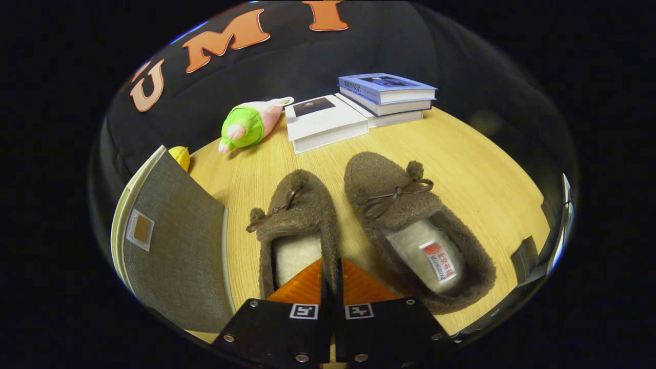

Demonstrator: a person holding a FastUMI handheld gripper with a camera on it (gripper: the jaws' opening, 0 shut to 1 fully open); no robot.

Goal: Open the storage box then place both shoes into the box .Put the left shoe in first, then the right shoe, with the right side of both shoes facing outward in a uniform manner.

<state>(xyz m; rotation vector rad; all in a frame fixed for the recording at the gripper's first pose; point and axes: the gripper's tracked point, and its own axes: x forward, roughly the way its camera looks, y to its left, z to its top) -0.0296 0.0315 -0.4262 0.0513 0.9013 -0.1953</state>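
Note:
Two brown fuzzy slippers with small bows lie side by side on the wooden table [476,169], toes pointing away from me. The left shoe [300,205] is just ahead of my fingers; its cream lining shows. My gripper [330,269] is shut on that shoe's right side wall near the heel, with one finger inside the opening and the other outside, between the two shoes. The right shoe [394,200] lies free to the right, with a label on its insole. The grey fabric storage box [174,241] stands left of the left shoe; its inside is hidden.
Beyond the shoes lie a white book [323,120] and a stack of books [387,95]. A green and pink plush toy [246,125] lies to their left. A yellow object [180,155] peeks out behind the box. A dark object [525,259] sits at the table's right edge.

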